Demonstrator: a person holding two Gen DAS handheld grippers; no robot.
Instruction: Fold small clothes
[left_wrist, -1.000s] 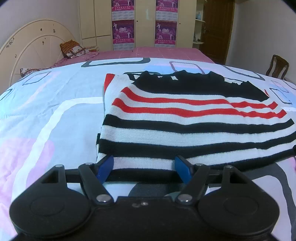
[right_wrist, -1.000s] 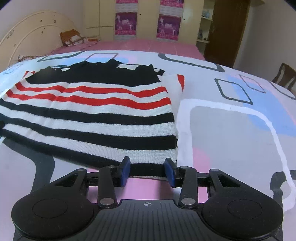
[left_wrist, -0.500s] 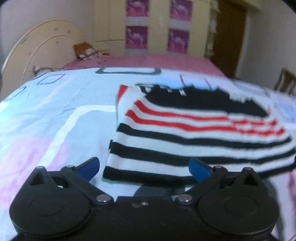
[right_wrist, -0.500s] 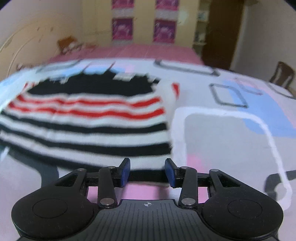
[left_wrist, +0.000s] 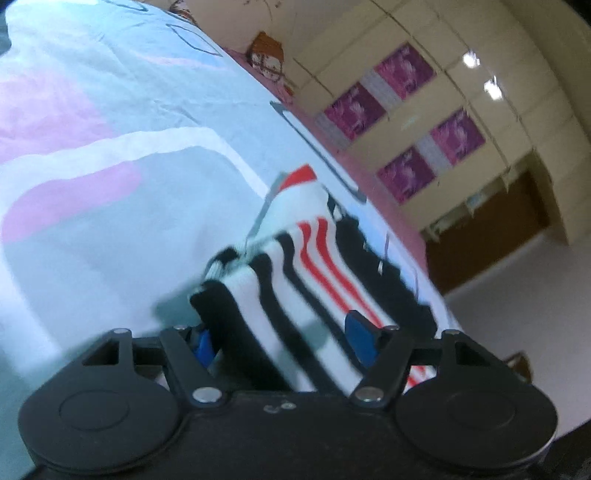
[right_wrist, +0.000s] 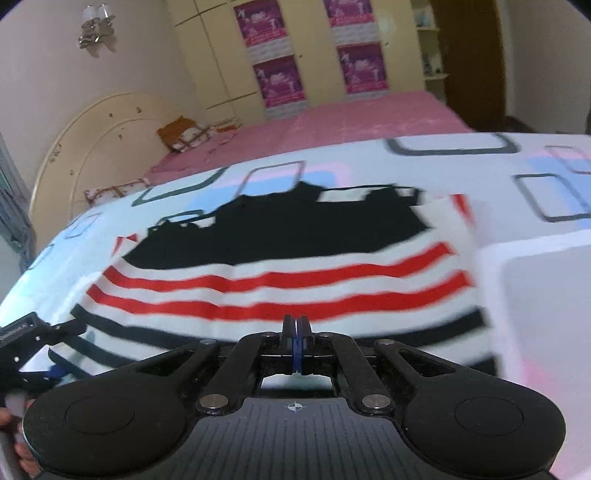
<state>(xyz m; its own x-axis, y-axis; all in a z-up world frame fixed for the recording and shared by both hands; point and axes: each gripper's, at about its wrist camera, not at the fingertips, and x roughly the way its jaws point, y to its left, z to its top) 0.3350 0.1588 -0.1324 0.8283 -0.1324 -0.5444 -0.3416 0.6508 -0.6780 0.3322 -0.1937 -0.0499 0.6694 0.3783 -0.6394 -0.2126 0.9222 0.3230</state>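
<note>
- Our right gripper (right_wrist: 294, 345) has just been closing and its 2 blue pads now meet, with the near hem of the striped sweater (right_wrist: 288, 284) at their tips; whether the knit is really caught between them we cannot tell, since the pads hide the seam.
- Our left gripper (left_wrist: 282, 341) stands about half open, its jaws having just been closing, and the sweater's corner (left_wrist: 229, 314) bunches up between the fingers. The right pad (left_wrist: 360, 338) shows clear of the cloth, so we judge no firm pinch here yet.
- Ahead of both grippers the sweater lies spread on the patterned bedspread (right_wrist: 535, 288), black and white stripes nearest us, 2 red stripes beyond, a black panel farthest.
- We judge the knit light, soft and limp: it will sag and drape between 2 held points, and its thick doubled hem gives the best hold.
- We would take it at the 2 near hem corners, pinching through every layer, since a shallow bite may slip off the loose weave.
- Beyond the bedspread lies a pink sheet (right_wrist: 332, 125), then a wardrobe with posters (right_wrist: 280, 79).
</note>
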